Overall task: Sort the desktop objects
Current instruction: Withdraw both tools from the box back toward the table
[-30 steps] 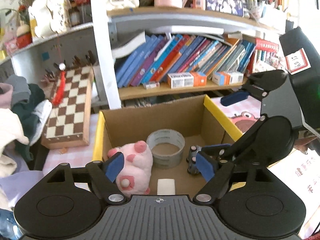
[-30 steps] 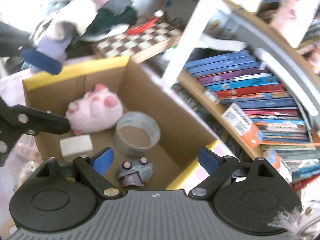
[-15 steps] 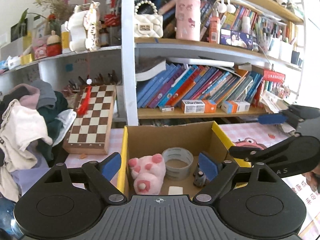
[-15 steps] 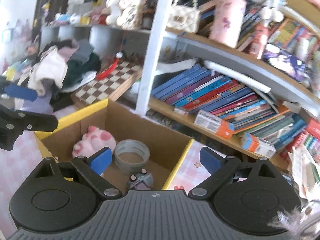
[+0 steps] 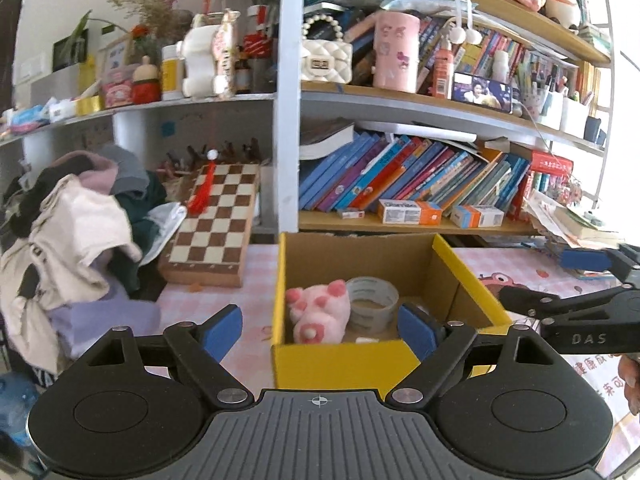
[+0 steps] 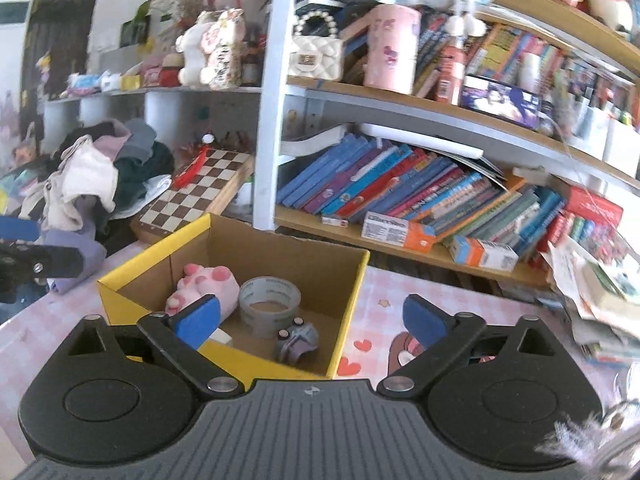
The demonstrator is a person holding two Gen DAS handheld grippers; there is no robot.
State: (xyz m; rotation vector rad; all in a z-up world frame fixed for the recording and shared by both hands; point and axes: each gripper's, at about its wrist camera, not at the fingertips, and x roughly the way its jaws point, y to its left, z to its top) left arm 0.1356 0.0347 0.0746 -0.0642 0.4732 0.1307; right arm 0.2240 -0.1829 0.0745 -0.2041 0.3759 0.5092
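Both grippers are pulling back from the cardboard box [image 5: 340, 360], which is showing smaller and farther off in each wrist view. Left gripper [image 5: 320, 330] is now sitting outside the box's near yellow wall, nothing between its fingers. Right gripper [image 6: 312, 320] is levelling out, its jaws opening wider, empty.

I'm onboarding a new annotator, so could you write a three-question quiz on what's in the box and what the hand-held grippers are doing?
1. True or false: the pink plush toy lies inside the cardboard box.
2. Which item sits nearest the box's near right corner in the right wrist view? A) tape roll B) small grey toy C) chessboard
3. Fill in: the left hand-held gripper holds ____ between its pads.

Key: 1 true. 2 B. 3 nothing; its pads stand apart. The right hand-held gripper is empty too, its jaws opening.
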